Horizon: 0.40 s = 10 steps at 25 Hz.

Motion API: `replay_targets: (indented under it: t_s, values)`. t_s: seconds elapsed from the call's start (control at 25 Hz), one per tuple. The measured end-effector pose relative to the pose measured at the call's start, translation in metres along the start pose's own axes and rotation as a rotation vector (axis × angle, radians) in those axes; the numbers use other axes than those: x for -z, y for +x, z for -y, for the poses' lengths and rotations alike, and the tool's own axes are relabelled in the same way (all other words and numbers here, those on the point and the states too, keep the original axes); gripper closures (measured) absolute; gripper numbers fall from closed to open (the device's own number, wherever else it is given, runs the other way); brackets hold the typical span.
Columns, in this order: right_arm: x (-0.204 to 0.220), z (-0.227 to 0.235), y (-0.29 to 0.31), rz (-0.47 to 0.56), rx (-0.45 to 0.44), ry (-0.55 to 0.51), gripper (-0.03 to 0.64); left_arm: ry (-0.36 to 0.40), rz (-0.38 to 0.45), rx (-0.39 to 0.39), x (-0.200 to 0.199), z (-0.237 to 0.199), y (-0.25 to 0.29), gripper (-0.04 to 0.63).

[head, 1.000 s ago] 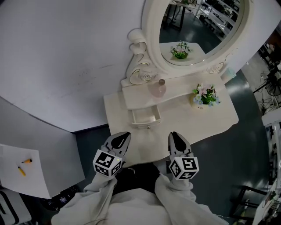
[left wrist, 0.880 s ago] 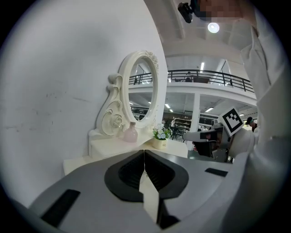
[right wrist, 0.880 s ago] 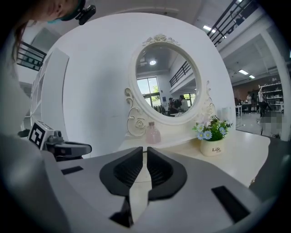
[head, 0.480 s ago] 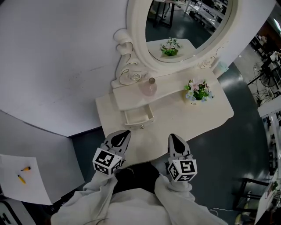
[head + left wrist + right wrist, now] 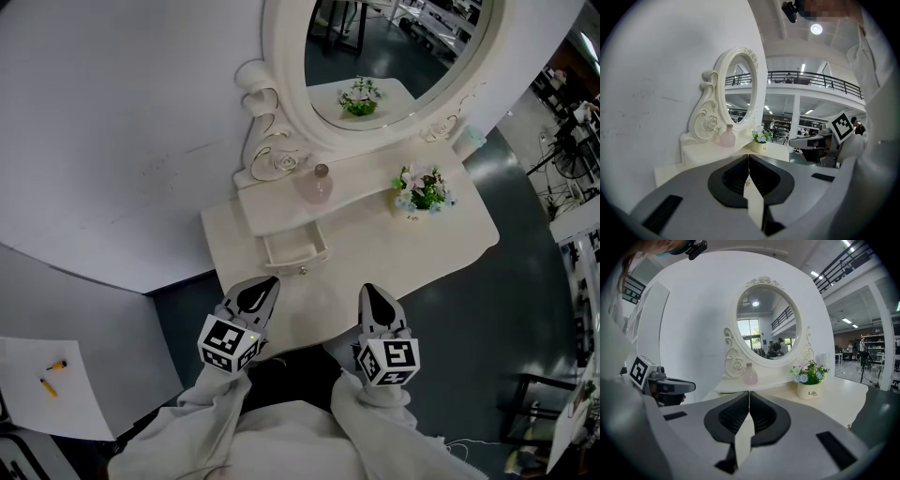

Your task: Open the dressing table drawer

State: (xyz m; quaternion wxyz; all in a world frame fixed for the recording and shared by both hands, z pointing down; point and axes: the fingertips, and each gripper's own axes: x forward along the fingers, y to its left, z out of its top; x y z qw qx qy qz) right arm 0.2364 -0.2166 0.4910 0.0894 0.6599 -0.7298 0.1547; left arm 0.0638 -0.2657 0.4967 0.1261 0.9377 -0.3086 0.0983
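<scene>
While the left gripper (image 5: 262, 289) and right gripper (image 5: 373, 292) are being held shut and empty at the bench (image 5: 394, 244) front, the drawer (image 5: 295, 251) is being shown pulled out; bumping its knob (image 5: 302, 270) is best being avoided.

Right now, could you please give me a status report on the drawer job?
Left tool, right tool: both shut, empty. Drawer already pulled out, knob toward us. Nothing between tools and drawer.

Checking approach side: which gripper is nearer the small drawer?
Left. The left gripper sits just below-left of the drawer; the right gripper is farther off, below-right.
</scene>
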Motion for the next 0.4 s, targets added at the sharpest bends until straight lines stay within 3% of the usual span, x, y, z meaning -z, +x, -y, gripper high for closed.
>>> replay_targets:
  t_s: [0.4]
  values:
    - [0.0066, -0.0026, -0.0023, -0.016, 0.005, 0.006, 0.583, -0.001, -0.008, 0.015, 0.0040, 0.0022, 0.0000, 0.577]
